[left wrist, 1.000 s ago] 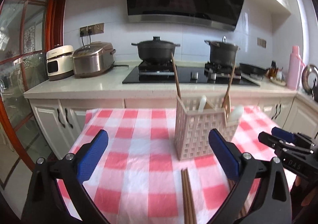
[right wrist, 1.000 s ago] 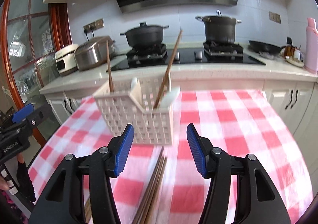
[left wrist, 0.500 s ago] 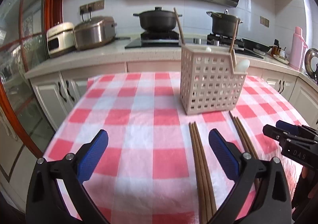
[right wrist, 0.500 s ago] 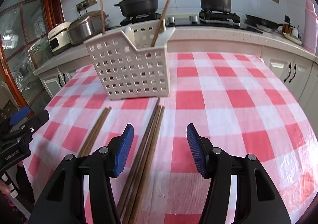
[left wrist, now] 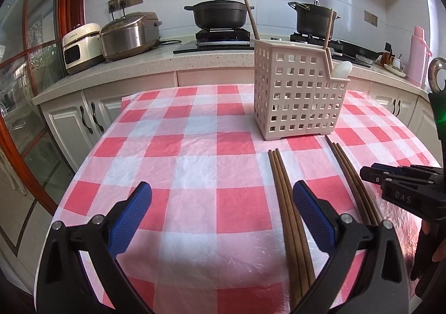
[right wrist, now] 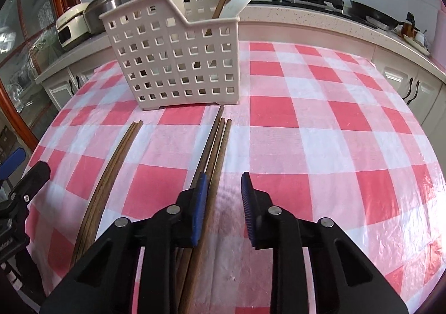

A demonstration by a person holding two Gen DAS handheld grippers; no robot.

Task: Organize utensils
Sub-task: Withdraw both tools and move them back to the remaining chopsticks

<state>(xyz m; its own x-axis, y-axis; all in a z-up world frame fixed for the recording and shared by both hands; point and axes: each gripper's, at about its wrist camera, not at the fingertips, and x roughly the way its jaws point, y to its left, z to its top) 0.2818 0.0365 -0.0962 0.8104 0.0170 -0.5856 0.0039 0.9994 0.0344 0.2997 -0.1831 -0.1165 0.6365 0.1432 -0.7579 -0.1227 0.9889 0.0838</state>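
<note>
Across the left wrist view, the left claw [left wrist: 220,213] stands released, holding nothing; one chopstick bundle [left wrist: 287,202] lies on the checked counter [left wrist: 195,174] just inside its right pad, long axis running toward the utensil basket [left wrist: 299,96]. "DAS" reads on the right claw [left wrist: 370,174].

Right wrist view: the right claw [right wrist: 224,208] has just been closing, not yet clenched, over the second chopstick bundle [right wrist: 217,146], its left pad astride the sticks.
</note>
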